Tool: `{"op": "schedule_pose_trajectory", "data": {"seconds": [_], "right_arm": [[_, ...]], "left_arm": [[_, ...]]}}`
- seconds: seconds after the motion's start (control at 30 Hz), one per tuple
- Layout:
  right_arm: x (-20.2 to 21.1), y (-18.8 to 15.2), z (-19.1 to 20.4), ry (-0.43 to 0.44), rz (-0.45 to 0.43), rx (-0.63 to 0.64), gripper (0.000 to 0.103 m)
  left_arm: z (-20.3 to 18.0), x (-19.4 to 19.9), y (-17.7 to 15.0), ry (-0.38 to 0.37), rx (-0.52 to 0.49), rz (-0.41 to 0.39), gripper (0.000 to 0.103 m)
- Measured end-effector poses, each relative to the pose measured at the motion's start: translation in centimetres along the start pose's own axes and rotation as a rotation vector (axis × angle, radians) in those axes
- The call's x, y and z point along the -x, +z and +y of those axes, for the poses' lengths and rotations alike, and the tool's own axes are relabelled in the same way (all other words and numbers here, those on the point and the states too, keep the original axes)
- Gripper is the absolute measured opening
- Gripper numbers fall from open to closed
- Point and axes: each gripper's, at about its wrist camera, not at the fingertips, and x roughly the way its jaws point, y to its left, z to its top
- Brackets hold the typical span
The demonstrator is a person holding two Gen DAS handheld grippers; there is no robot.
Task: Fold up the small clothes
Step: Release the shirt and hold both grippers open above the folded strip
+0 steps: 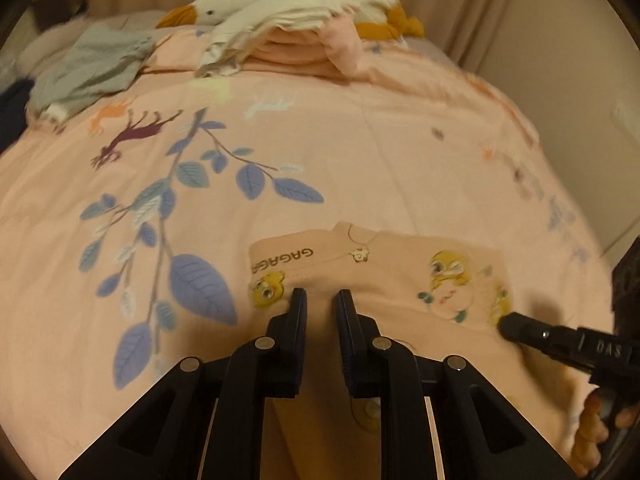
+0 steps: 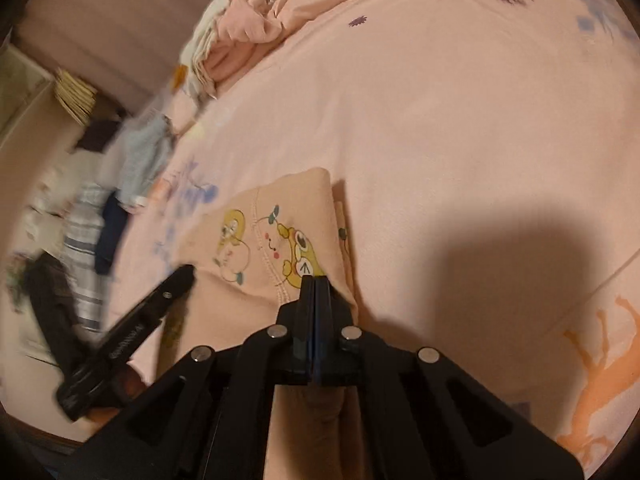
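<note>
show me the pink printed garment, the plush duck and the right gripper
pink printed garment (image 1: pixel 400 276), left wrist view, on its flat upper panel.
plush duck (image 1: pixel 224 8), left wrist view, on its white head.
right gripper (image 2: pixel 315 284), right wrist view, at the closed fingertips pinching the garment edge.

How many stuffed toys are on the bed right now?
1: a white goose plush with an orange beak lies at the far end of the bed, behind the stack of folded clothes. Others may be hidden.
</note>
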Motion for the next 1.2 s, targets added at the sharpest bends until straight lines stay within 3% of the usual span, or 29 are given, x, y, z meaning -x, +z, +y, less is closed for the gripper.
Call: {"op": "schedule_pose_trajectory", "data": {"seconds": [0.07,0.13,0.2,0.27,0.3,0.4,0.47,0.53,0.63,0.77,0.93,1.1,1.2], "right_arm": [[2.5,0.4,1.2,-0.002,-0.092,0.021,0.013],[4.8,0.2,3.6,0.005,-0.162,0.122,0.022],[4.9,-0.3,4.7,0.041,-0.115,0.160,0.036],[3.4,-1.3,6.0,0.059,-0.003,0.172,0.036],[2.6,-2.2,6.3,0.054,0.034,0.179,0.036],[-1.6,-4.2,6.0,-0.023,0.123,0.183,0.030],[-2.1,-4.7,4.2,0.000,0.101,0.074,0.025],[-0.4,-4.8,3.8,0.026,0.079,0.012,0.027],[3.2,-6.4,3.2,0.015,-0.045,-0.029,0.036],[4.2,-7.3,3.0,-0.018,0.000,-0.011,0.039],[2.9,-7.9,4.5,-0.113,0.037,0.081,0.041],[0.9,-8.4,5.7,-0.223,0.010,0.222,0.037],[1.8,-8.8,6.0,-0.260,0.007,0.224,0.035]], "left_arm": [[0.9,2.4,-0.1,-0.050,0.053,-0.023,0.020],[1.0,3.9,-0.9,-0.088,0.047,-0.033,0.020],[0.7,4.5,-2.7,-0.147,0.012,0.012,0.020],[0.2,4.1,-5.0,-0.238,-0.004,0.085,0.020],[0.0,3.8,-5.8,-0.234,-0.019,0.094,0.020],[-0.6,2.7,-7.3,-0.085,-0.097,0.029,0.034],[-1.1,3.4,-7.7,-0.062,-0.114,0.004,0.034],[-0.8,4.1,-7.8,-0.022,-0.088,0.008,0.050],[0.8,4.2,-7.9,-0.063,0.012,0.036,0.059],[2.0,3.9,-7.6,-0.112,0.067,0.061,0.062],[1.4,4.4,-8.3,-0.046,0.007,0.022,0.076],[2.5,3.8,-8.2,-0.095,0.050,0.038,0.078],[2.4,3.8,-8.1,-0.092,0.038,0.037,0.078]]}}
